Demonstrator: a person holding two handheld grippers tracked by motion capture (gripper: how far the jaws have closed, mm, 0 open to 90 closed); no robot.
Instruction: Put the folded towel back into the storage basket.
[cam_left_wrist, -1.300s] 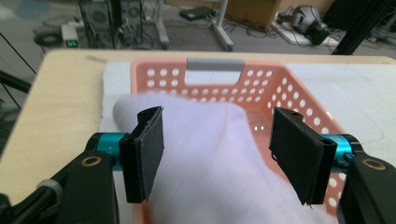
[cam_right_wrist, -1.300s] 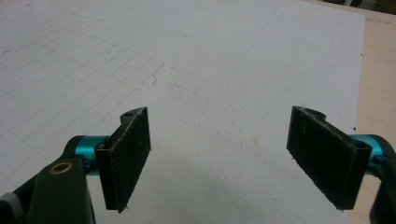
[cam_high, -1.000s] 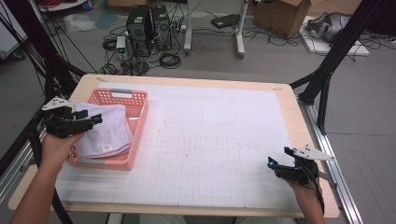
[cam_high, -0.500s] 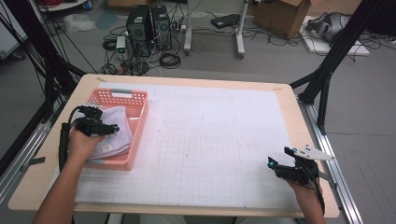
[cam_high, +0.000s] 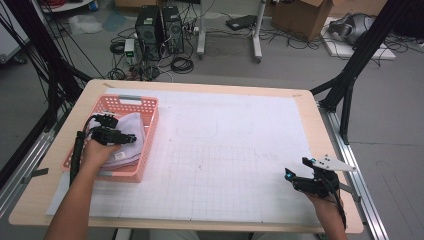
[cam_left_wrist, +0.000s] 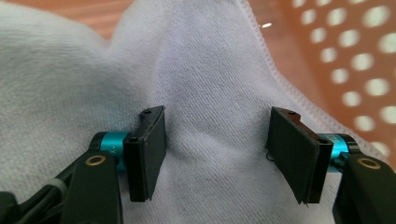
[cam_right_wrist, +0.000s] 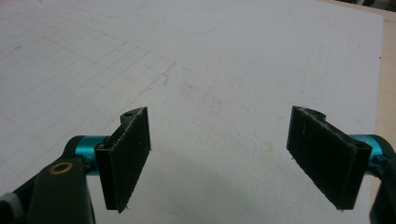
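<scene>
Lying crumpled in the pink basket (cam_high: 150, 131) at the near left of the surface (cam_high: 300, 107) is a pale lavender-white cloth (cam_high: 131, 131), soft and finely ribbed, with a stitched hem running along one edge in the left gripper view (cam_left_wrist: 280, 77). It rises in a rounded fold between the fingers (cam_left_wrist: 149, 154) of the left gripper (cam_high: 131, 138), which stand spread on either side of that fold; they have just been closing a little, yet the pads are not pressing the fabric. The basket is plastic with a perforated wall (cam_left_wrist: 369, 65), and the cloth is the one thing seen in it, bunched toward its right side and near end. Over at the near right, the right gripper (cam_high: 287, 174) hovers above the white gridded sheet (cam_high: 225, 165), its fingers (cam_right_wrist: 128, 154) spread wide with nothing between them.
</scene>
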